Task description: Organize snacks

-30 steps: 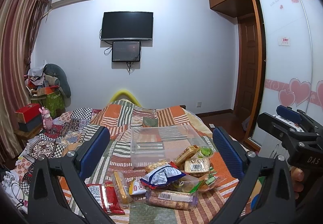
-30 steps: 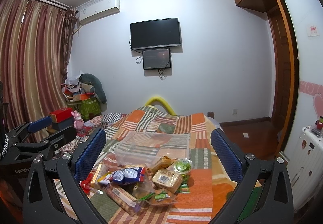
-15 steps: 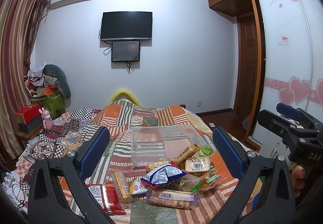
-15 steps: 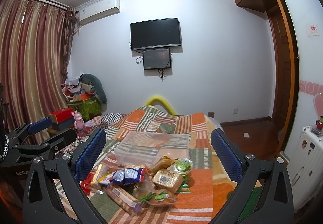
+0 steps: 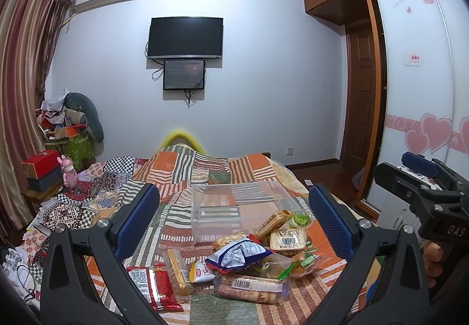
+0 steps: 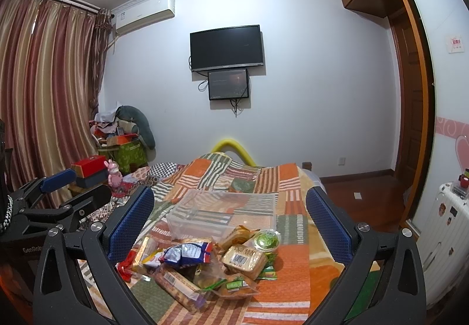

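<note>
The jaws of the left gripper [image 5: 234, 216] are seen spread wide above the bed, with nothing held between the blue pads; the jaws of the right gripper [image 6: 230, 215] are likewise spread and empty. Both are held clear of the snack pile [image 5: 249, 263], which is heaped on the patchwork bedspread [image 5: 187, 169] and framed between each pair of pads.

At the pile's centre a blue-and-white bag [image 5: 239, 256] is laid over a long barcoded biscuit pack [image 5: 249, 287]. A red packet [image 5: 152, 285] is spread at 8 o'clock of the pile in the left view, with a yellow-wrapped bar [image 5: 177, 270] just beside it. At 2 o'clock, a square barcoded cake pack [image 5: 287, 239] is set just beside a small green-lidded cup [image 5: 299, 219].

A clear plastic bin [image 5: 234, 207] is placed at 12 o'clock of the pile, touching its far edge, and appears empty.

The right gripper's body is glimpsed at 3 o'clock of the left view, the left gripper's at 9 o'clock of the right view. On the far wall, a dark television [image 5: 185, 37] is mounted above a smaller screen [image 5: 184, 74].
</note>
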The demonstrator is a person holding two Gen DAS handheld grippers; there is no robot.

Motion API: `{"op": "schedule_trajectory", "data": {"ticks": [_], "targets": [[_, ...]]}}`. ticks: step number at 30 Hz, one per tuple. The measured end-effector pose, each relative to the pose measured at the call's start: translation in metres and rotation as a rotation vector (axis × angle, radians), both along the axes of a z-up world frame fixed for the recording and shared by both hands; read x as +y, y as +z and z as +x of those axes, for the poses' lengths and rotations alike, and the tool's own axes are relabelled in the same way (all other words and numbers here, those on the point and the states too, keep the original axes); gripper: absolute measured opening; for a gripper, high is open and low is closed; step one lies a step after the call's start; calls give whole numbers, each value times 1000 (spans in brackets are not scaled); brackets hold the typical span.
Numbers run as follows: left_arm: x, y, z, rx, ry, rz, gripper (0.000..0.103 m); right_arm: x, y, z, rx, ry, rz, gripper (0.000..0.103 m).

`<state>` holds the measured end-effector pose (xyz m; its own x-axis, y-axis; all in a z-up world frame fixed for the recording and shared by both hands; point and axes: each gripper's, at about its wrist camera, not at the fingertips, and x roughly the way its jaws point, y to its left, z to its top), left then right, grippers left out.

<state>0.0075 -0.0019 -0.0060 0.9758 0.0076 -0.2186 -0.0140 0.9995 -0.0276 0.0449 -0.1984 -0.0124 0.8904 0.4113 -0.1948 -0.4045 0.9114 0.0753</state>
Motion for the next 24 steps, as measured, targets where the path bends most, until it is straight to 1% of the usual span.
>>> {"op": "schedule_trajectory", "data": {"ticks": [14,19,24], "targets": [[5,-1,2,3,-1,2,103,3,-6,3,14,3,-9,103],[8,-6,7,21,0,5,103,5,-8,5,23,5,-15,103],[16,-12,13,46,-6,-3,102,5,-14,13,50,11,-20,103]]}}
